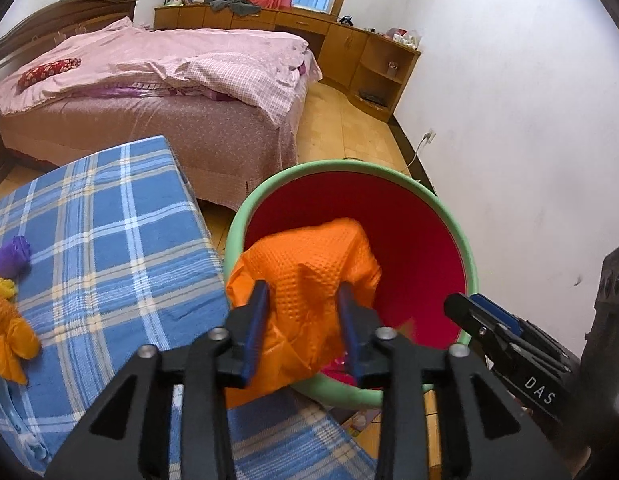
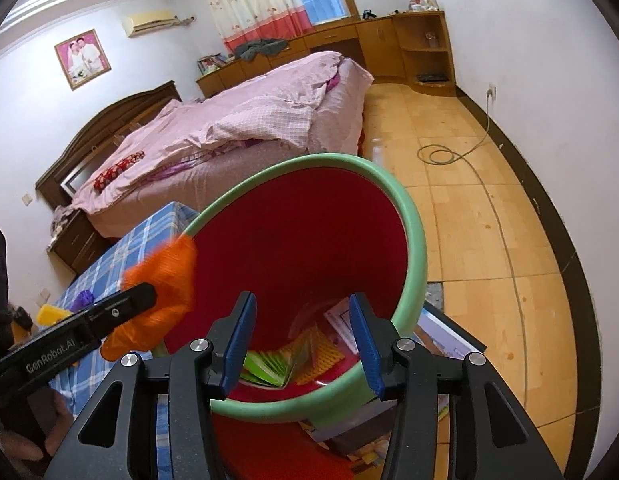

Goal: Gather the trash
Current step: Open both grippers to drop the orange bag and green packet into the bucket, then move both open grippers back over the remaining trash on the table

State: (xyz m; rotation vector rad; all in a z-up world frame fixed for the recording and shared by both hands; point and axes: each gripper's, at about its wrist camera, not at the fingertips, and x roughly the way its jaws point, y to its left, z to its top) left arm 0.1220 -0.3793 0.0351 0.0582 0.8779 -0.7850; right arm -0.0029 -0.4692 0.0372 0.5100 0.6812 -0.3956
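My left gripper (image 1: pixel 305 300) is shut on a crumpled orange plastic wrapper (image 1: pixel 309 264) and holds it over the near-left rim of a red bin with a green rim (image 1: pixel 461 232). The wrapper also shows in the right wrist view (image 2: pixel 165 280), at the bin's left edge. My right gripper (image 2: pixel 303 312) is open and empty, pointing into the bin (image 2: pixel 413 220) from just above its near rim; it shows in the left wrist view (image 1: pixel 469 312) at the bin's right rim. Green and orange scraps (image 2: pixel 269 368) and paper lie in the bin's bottom.
A table with a blue plaid cloth (image 1: pixel 109 248) stands left of the bin, with purple (image 1: pixel 11 258), yellow and orange (image 1: pixel 7 340) scraps on it. A bed with pink bedding (image 1: pixel 169 76) is behind. A cable (image 2: pixel 449 156) lies on the tiled floor. Boxes sit under the bin.
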